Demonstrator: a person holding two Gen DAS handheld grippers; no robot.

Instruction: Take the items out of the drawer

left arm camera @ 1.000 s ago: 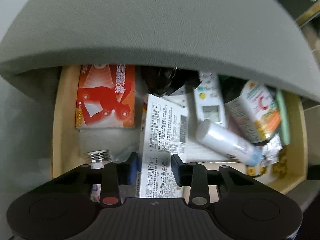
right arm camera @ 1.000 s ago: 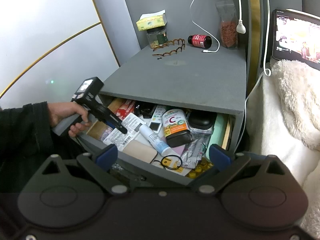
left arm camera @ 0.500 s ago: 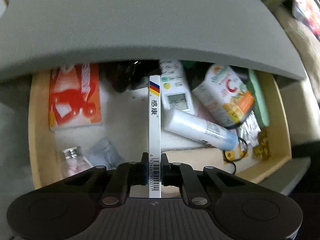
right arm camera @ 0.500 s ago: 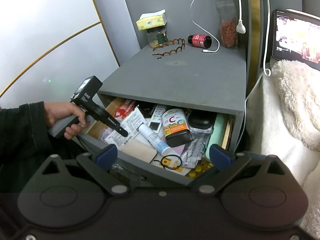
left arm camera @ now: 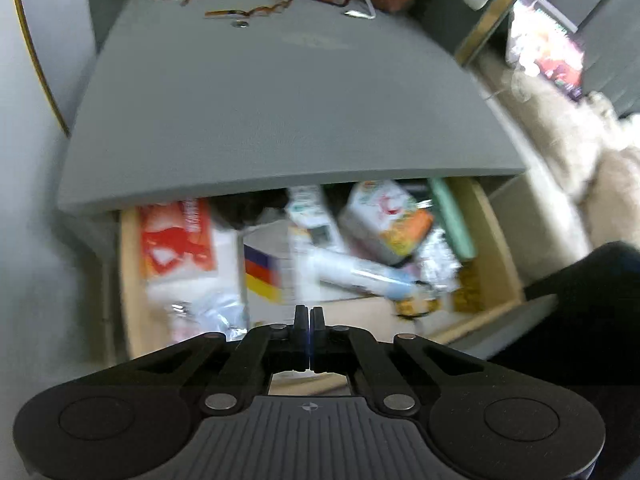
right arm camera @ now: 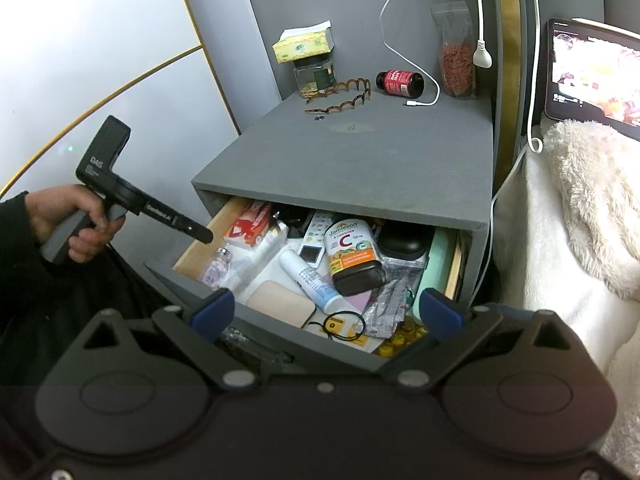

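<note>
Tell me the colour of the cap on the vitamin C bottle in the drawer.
Black. The vitamin C bottle's cap shows best in the right wrist view, at the bottle's near end.

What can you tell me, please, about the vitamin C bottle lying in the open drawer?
The vitamin C bottle lies on its side in the open drawer, black cap toward the drawer front, base toward the back. Its label, white above and orange below, reads "Jameson" with a large red C. It looks like plastic and is closed. It rests on the clutter, beside a white remote control on one side and a black case on the other, its cap over a crumpled foil blister pack. Neither hand-held gripper touches it.
</note>
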